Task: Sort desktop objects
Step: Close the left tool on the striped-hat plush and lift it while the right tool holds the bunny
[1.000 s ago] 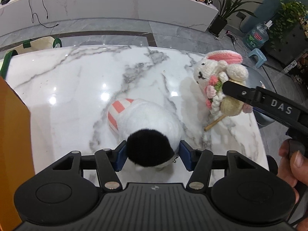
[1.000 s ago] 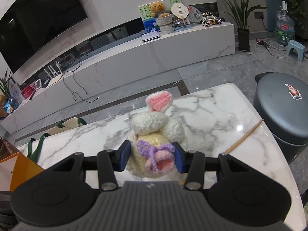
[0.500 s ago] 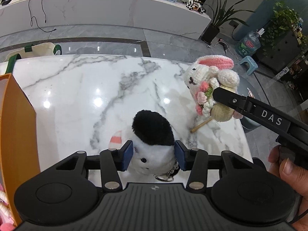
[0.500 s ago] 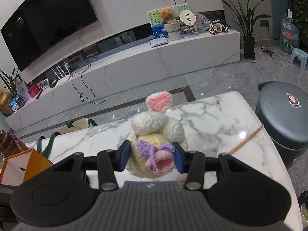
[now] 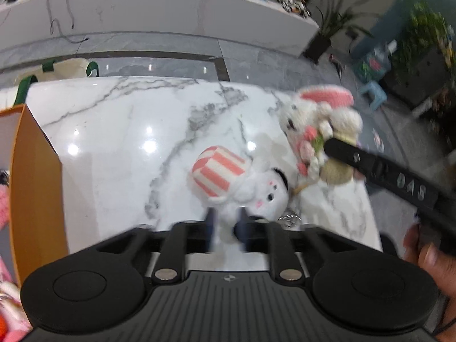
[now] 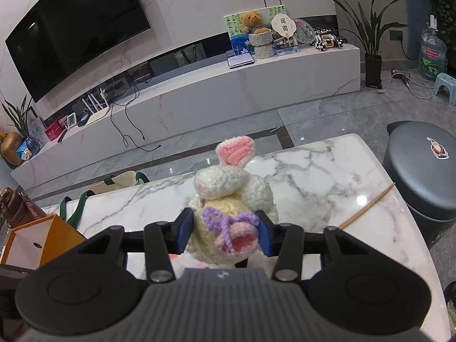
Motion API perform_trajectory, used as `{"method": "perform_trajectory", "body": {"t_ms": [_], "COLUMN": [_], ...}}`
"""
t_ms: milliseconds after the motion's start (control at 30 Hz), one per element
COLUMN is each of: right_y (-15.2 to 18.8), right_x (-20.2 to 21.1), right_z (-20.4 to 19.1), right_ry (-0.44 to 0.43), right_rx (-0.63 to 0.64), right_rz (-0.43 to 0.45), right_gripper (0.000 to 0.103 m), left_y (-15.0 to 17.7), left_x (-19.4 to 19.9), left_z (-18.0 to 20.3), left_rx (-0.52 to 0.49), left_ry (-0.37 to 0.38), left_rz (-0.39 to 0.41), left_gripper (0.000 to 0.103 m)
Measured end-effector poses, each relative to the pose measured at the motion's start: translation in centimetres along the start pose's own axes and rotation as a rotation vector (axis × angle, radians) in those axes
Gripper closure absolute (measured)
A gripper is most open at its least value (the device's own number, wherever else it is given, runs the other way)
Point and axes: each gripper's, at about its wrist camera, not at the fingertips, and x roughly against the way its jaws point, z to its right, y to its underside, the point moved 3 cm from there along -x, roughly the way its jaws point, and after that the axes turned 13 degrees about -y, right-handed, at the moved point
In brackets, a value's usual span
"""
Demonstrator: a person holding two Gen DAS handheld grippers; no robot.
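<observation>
grey tile floor [image 6: 327, 108], white marble console [image 6: 199, 94], wall tv [image 6: 77, 28].

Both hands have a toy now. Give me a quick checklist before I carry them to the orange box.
1. Right gripper grip on the crocheted cream rabbit with pink ears: ok, jaws clamp both sides.
2. Left gripper grip on the white plush toy with pink-striped hat: cannot tell; jaws closing around its lower part, picture blurred.
3. Crocheted rabbit lifted off the white marble table: ok.
4. Plush toy off the table: cannot tell.
5. Open orange cardboard box visible at left: ok.
6. Thin wooden stick lies on the table, ungrasped: ok.
</observation>
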Motion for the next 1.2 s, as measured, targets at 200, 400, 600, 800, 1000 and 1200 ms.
{"method": "perform_trajectory", "body": {"t_ms": [200,400,600,800,1000,1200], "right_y": [0.0,-0.1,-0.2,-0.3,-0.3,-0.5], "right_x": [0.1,0.2,0.4,0.9,1.0,1.0], "right_z": [0.7,1.6,2.2,3.0,3.6,3.4], "right_ry": [0.009,0.014,0.011,0.024,0.035,0.037], "right_rx": [-0.013,-0.028,-0.037,-0.049,-0.055,-0.049], "right_rz": [0.009,0.017,0.02,0.031,0.031,0.032], "right_gripper": [0.054,0.054,0.054,0.054,0.054,0.054], "left_y": [-1.3,-1.2,-2.0,-2.1,-1.7,-1.1], "left_x": [-2.2,-5.9,-7.4,-10.5,-10.1,-9.4], "left_z": [0.6,0.9,2.4,3.2,4.8,4.4], "left_rx": [0.087,0.266,0.338,0.329,0.186,0.15], "left_ry": [0.026,-0.053,-0.13,-0.149,-0.21,-0.178], "left_rz": [-0.02,-0.142,-0.095,-0.176,-0.104,-0.097], "left_gripper": [0.021,0.021,0.014,0.008,0.02,0.025]}}
